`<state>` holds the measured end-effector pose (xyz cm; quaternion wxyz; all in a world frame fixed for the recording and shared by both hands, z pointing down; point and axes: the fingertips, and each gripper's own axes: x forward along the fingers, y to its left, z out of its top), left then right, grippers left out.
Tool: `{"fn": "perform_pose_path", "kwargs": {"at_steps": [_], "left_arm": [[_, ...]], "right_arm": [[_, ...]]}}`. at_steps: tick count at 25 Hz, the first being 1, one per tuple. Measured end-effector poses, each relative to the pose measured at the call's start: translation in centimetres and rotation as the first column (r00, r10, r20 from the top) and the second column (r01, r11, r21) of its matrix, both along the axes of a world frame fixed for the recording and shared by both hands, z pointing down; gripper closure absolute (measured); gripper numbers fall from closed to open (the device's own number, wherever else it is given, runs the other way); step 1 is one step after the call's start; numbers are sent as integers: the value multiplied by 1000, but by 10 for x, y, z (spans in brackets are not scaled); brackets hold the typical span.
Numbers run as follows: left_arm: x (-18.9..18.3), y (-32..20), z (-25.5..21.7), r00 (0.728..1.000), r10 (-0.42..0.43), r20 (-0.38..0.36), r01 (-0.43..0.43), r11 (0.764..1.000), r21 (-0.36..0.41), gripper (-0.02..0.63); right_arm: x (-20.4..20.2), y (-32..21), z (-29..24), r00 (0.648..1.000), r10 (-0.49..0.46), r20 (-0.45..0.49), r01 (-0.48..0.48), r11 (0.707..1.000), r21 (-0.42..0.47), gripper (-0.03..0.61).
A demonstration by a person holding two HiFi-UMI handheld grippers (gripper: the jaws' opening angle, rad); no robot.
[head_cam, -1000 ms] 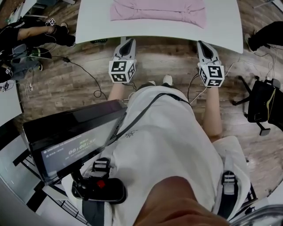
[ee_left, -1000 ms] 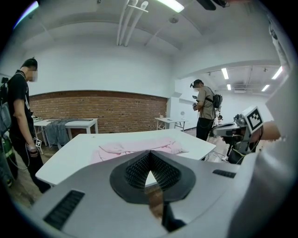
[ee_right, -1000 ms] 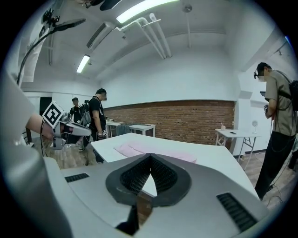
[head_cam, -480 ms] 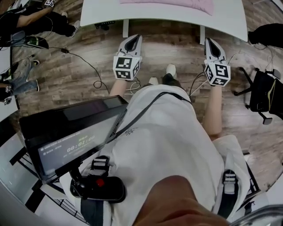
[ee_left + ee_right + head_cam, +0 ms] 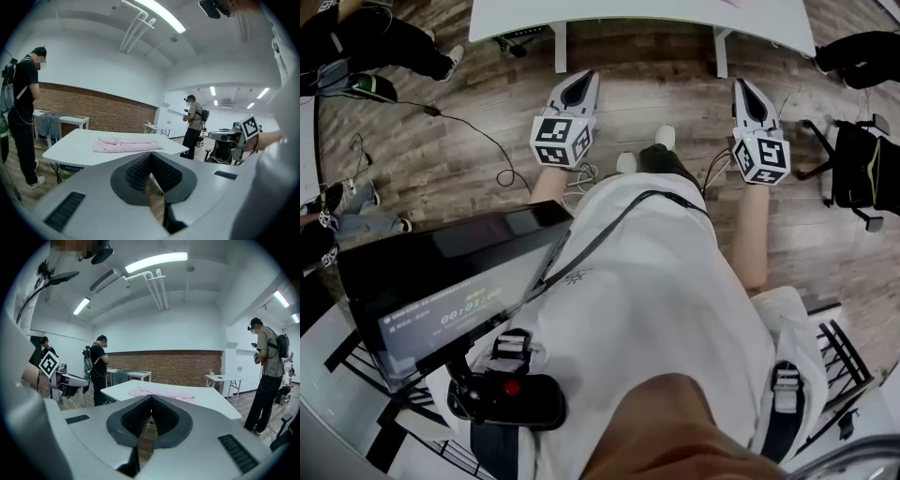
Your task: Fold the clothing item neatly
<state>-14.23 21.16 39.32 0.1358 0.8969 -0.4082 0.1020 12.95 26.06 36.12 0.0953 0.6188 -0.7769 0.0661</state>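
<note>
The pink garment (image 5: 126, 144) lies folded into a long band on the white table (image 5: 79, 152). It also shows in the right gripper view, where the pink garment (image 5: 164, 392) rests on the table (image 5: 211, 401). Only the table's near edge (image 5: 637, 14) appears in the head view. My left gripper (image 5: 581, 82) and right gripper (image 5: 742, 89) hang over the wooden floor, well short of the table. The left gripper (image 5: 151, 164) and the right gripper (image 5: 151, 404) are each shut with nothing between the pads.
People stand around the room: one at the left (image 5: 23, 117), one beyond the table (image 5: 193, 124), another at the right (image 5: 267, 376). A black chair (image 5: 853, 178) stands right of me, cables (image 5: 478, 141) trail on the floor, and a screen (image 5: 450, 291) hangs at my chest.
Both grippers have drawn back from the table. The table has slid to the top of the head view and the garment has left it. The jaws stay shut.
</note>
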Motion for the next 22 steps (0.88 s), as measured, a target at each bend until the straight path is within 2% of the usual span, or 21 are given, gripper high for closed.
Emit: {"fn": "perform_pose_path", "kwargs": {"at_steps": [5,9,15,18,22], "left_arm": [[14,26,0,999,44,12,-44,999,11,612],[19,42,0,999,43,26,-44,999,10,612],[34,67,-15,999,-3,46,1,999,42,612],[46,90,-21,999,-34,25,33,999,36,612],[64,117,-22,997,-81,4,81,996,28,612]], "right_arm": [[16,43,5,998,43,37,-42,999,-27,575],[30,61,4,998,52,45,-51,998,-24,575],[25,74,-5,998,-45,41,45,999,-3,575],[15,89,-10,992,-123,37,123,992,3,575],[18,108,-7,982,-179,61,180,984,2,575]]}}
